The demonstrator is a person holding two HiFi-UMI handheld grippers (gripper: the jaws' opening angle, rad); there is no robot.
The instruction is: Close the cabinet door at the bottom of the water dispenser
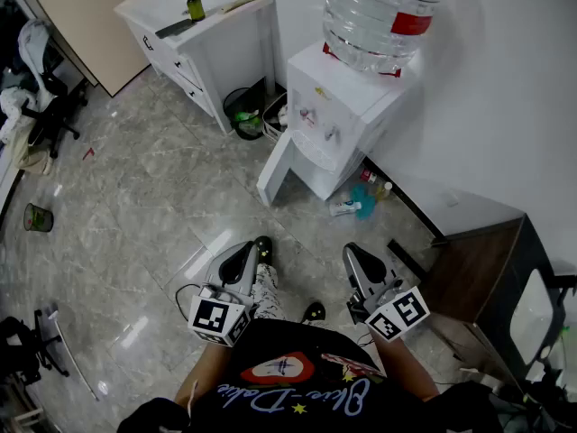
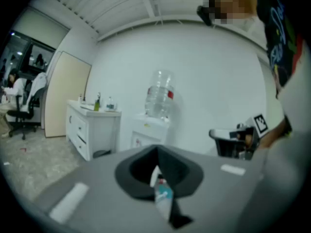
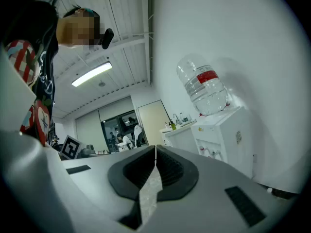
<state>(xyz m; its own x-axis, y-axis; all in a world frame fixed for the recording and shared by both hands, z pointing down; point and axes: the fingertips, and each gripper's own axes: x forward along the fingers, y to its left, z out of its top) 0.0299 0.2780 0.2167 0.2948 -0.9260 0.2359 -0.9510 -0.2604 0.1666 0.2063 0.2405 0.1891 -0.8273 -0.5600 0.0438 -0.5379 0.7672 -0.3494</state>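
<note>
The white water dispenser (image 1: 347, 120) stands against the wall with a large clear bottle (image 1: 377, 14) on top. Its bottom cabinet door (image 1: 275, 171) hangs open, swung out to the left over the floor. Both grippers hover low in front of me, well short of the dispenser. My left gripper (image 1: 242, 254) is shut on nothing, and so is my right gripper (image 1: 354, 254). In the left gripper view the jaws of that gripper (image 2: 156, 152) meet, with the dispenser (image 2: 149, 131) beyond. In the right gripper view that gripper (image 3: 155, 150) has its tips together, and the dispenser (image 3: 227, 135) stands to the right.
A white counter (image 1: 225, 52) carrying bottles stands left of the dispenser, with waste bins (image 1: 245, 112) between them. Spray bottles (image 1: 357, 205) lie on the floor at the dispenser's right. A dark wooden cabinet (image 1: 478, 278) is at the right, an office chair (image 1: 43, 97) at far left.
</note>
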